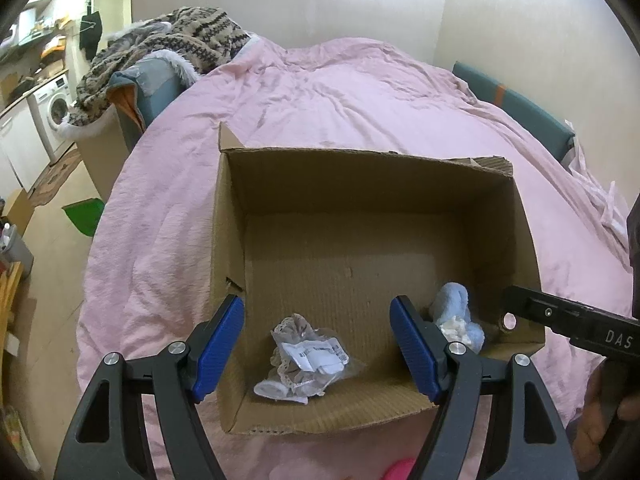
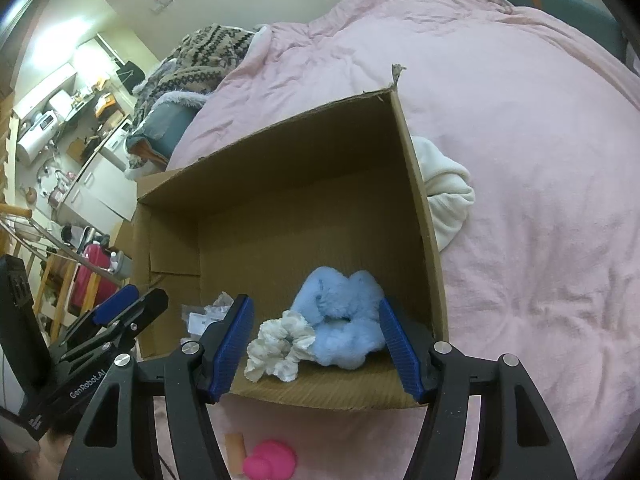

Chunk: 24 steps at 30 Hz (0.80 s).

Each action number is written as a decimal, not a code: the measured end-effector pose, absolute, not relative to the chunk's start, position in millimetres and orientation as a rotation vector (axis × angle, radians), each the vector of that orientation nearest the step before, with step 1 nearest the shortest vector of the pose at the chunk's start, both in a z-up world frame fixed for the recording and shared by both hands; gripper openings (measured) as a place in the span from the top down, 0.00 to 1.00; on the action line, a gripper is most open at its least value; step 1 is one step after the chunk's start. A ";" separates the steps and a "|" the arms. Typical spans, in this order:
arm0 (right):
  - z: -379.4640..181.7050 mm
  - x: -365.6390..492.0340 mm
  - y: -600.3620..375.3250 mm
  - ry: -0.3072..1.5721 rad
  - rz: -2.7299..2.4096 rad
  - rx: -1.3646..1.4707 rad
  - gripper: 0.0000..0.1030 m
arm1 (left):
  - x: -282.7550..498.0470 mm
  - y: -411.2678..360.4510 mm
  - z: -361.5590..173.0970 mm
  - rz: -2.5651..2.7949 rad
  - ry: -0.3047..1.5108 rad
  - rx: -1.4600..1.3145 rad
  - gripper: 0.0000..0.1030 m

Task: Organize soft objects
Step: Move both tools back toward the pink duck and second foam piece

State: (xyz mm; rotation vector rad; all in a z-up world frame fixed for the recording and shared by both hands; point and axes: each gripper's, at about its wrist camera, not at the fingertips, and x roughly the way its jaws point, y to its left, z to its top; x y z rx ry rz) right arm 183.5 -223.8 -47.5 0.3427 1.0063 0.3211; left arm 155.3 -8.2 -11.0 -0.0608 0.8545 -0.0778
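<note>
An open cardboard box (image 1: 232, 240) (image 2: 416, 168) sits on the pink bedspread. On its floor, near the front left, lies a lace item in a clear labelled bag (image 1: 306, 356) (image 2: 204, 316). At the front right lie a fluffy light-blue scrunchie (image 2: 340, 320) (image 1: 456, 304) and a white scrunchie (image 2: 276, 348), touching each other. My left gripper (image 1: 318, 354) is open above the bagged item, its pads clear of it. My right gripper (image 2: 316, 344) is open over both scrunchies, pads not pressing them. The left gripper's body (image 2: 116, 320) shows at the right view's left edge.
A cream cloth bundle (image 2: 444, 192) lies on the bedspread (image 1: 360, 92) just outside the box's right wall. A pink plush object (image 2: 270, 462) and a small tan piece (image 2: 234, 446) lie in front of the box. Patterned blankets (image 1: 176, 44) are heaped at the bed's far left.
</note>
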 end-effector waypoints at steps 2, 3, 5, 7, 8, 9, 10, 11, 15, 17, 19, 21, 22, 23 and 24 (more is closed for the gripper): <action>-46.8 181.6 -223.5 1.002 0.321 0.344 0.34 | 152.8 -5.8 -9.6 -0.074 0.857 -0.072 0.29; -46.5 180.8 -223.0 1.002 0.322 0.344 0.34 | 151.2 -3.8 -8.4 -0.068 0.860 -0.080 0.29; -45.5 178.6 -223.4 1.004 0.323 0.347 0.34 | 147.5 -1.0 -6.4 -0.059 0.860 -0.089 0.29; -43.3 174.7 -222.5 1.000 0.328 0.342 0.34 | 143.6 1.2 -3.4 -0.051 0.856 -0.089 0.29; -42.0 172.4 -221.7 0.999 0.330 0.337 0.34 | 141.0 2.1 -1.4 -0.048 0.852 -0.087 0.29; -40.9 169.7 -221.0 0.997 0.334 0.331 0.34 | 136.6 3.3 2.3 -0.040 0.841 -0.084 0.29; -39.6 166.6 -220.5 0.996 0.335 0.326 0.34 | 133.0 4.2 5.1 -0.036 0.829 -0.086 0.29; -38.6 163.8 -220.2 0.997 0.335 0.321 0.34 | 129.8 5.1 7.9 -0.036 0.818 -0.088 0.29; -35.3 153.1 -220.6 1.000 0.341 0.322 0.34 | 117.1 7.3 11.8 -0.037 0.816 -0.089 0.29; -33.9 146.8 -219.9 1.001 0.346 0.315 0.34 | 111.2 9.4 10.3 -0.032 0.832 -0.098 0.29; -33.4 140.9 -218.9 1.002 0.350 0.312 0.34 | 104.3 10.6 9.5 -0.028 0.842 -0.101 0.29; -34.2 135.1 -217.2 1.011 0.355 0.315 0.34 | 99.0 10.6 9.4 -0.024 0.844 -0.095 0.29; -34.5 132.6 -216.7 1.013 0.358 0.316 0.34 | 95.4 10.6 9.9 -0.018 0.844 -0.089 0.29; -34.4 129.1 -215.6 1.015 0.360 0.316 0.34 | 92.1 11.0 10.4 -0.014 0.841 -0.088 0.29; -34.8 126.0 -215.1 1.017 0.361 0.317 0.34 | 88.0 11.8 10.8 -0.010 0.840 -0.089 0.29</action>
